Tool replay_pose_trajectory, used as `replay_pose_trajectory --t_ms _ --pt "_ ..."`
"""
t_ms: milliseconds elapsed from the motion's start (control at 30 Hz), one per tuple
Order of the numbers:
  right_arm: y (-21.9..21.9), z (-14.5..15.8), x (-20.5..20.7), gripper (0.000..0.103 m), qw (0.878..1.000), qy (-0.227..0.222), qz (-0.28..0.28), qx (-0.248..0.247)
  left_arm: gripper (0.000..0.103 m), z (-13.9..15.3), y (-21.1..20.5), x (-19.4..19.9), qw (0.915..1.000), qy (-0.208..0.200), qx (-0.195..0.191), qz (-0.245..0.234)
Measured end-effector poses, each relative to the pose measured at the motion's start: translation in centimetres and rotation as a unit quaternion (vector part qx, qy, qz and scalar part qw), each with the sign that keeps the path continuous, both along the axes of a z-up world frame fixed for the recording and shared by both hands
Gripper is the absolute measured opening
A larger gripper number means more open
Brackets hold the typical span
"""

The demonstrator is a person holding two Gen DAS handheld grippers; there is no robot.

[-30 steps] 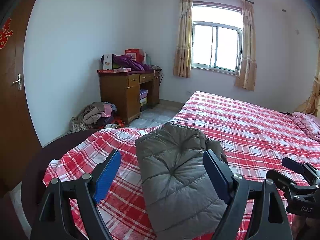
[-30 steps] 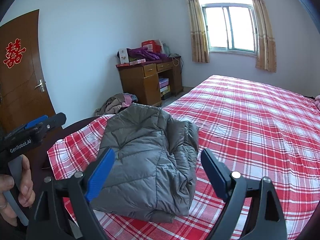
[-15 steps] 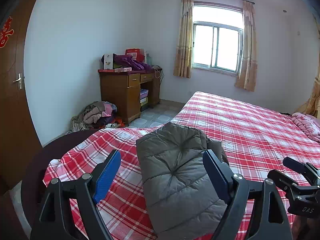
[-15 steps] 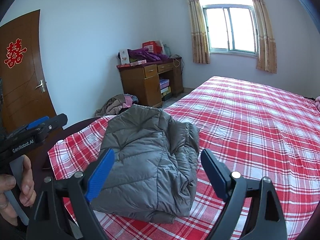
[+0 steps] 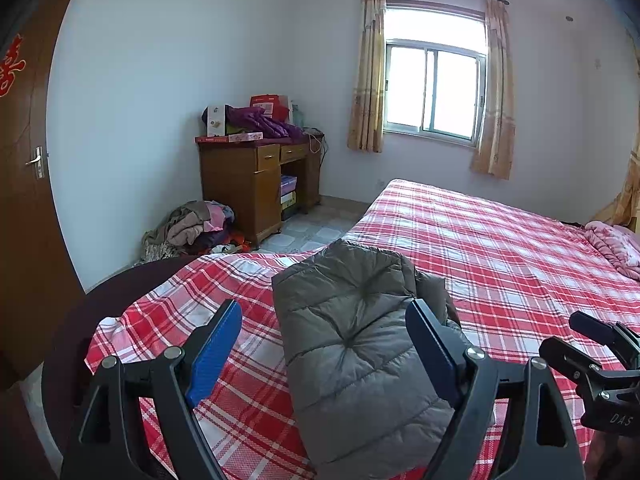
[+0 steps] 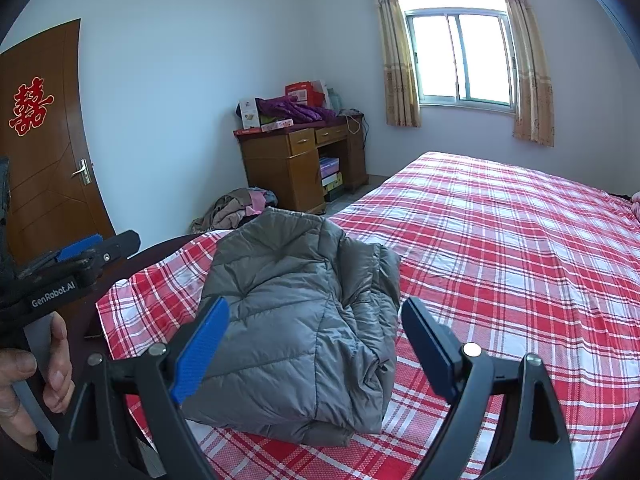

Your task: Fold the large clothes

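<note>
Here, folded grey jacket (image 6: 296, 320) on plaid bed (image 6: 500, 248); both grippers' fingers (image 5: 214, 350) (image 6: 428, 344) spread.

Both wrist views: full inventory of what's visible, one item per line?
puffer jacket: 1, grey, folded on the near corner of the bed
bed: 1, red and white plaid cover
blanket: 1, pink, far right end of the bed
desk: 1, brown wood, against the far wall, boxes and purple cloth on top
clothes pile: 1, mixed colours, on the floor by the desk
door: 1, brown, red paper character on it
window: 1, yellow curtains either side
left hand-held gripper: 1, black, blue pads, open
right hand-held gripper: 1, black, blue pads, open
</note>
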State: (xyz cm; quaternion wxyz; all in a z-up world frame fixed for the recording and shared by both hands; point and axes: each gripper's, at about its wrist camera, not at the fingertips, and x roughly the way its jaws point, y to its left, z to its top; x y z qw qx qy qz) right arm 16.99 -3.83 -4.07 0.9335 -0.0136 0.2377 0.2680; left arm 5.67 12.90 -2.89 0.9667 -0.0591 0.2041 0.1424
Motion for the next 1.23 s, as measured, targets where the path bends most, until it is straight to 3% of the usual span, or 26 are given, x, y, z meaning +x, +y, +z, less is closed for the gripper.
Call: replay_pose_trajectory --t_ms 467,1233 --pt "0.1 0.1 -0.3 0.09 1.0 -0.005 -0.002 0.005 0.085 -0.4 0.4 0.3 0.9998 0.014 -0.008 0.009" --pt "0.2 -0.2 -0.3 0.09 1.0 -0.002 -0.002 0.006 0.085 -1.1 -0.6 1.1 0.9995 0.022 0.018 0.013"
